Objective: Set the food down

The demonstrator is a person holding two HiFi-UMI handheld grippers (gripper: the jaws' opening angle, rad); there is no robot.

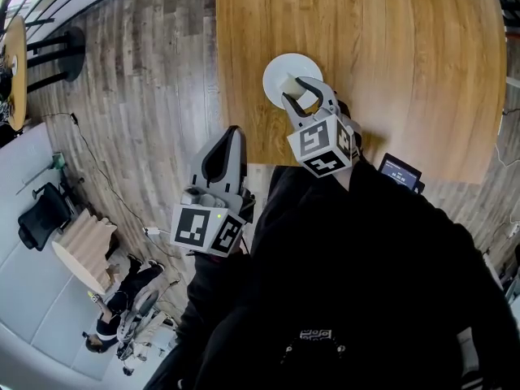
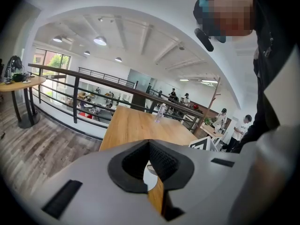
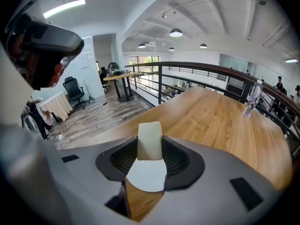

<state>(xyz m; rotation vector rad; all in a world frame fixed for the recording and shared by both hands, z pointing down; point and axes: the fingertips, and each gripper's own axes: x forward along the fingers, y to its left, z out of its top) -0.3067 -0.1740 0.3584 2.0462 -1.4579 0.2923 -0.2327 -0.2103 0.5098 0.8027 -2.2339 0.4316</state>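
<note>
A pale, blocky piece of food [image 3: 149,137] stands upright between the pads of my right gripper [image 3: 150,146], which is shut on it. In the head view that gripper [image 1: 302,92] hangs over a round white plate [image 1: 276,67] near the front edge of the wooden table [image 1: 390,55], the food [image 1: 291,82] just above the plate. Below the jaws the plate [image 3: 146,176] shows. My left gripper [image 1: 230,132] hovers by the table's near left corner, lower and to the left. Its tips [image 2: 149,143] meet with nothing between them.
A small dark device with a lit screen [image 1: 400,171] lies at the table's near edge on the right. A clear bottle [image 3: 251,100] stands far down the table by a dark railing [image 3: 197,67]. An office chair [image 1: 41,214] stands on the wood floor at the left.
</note>
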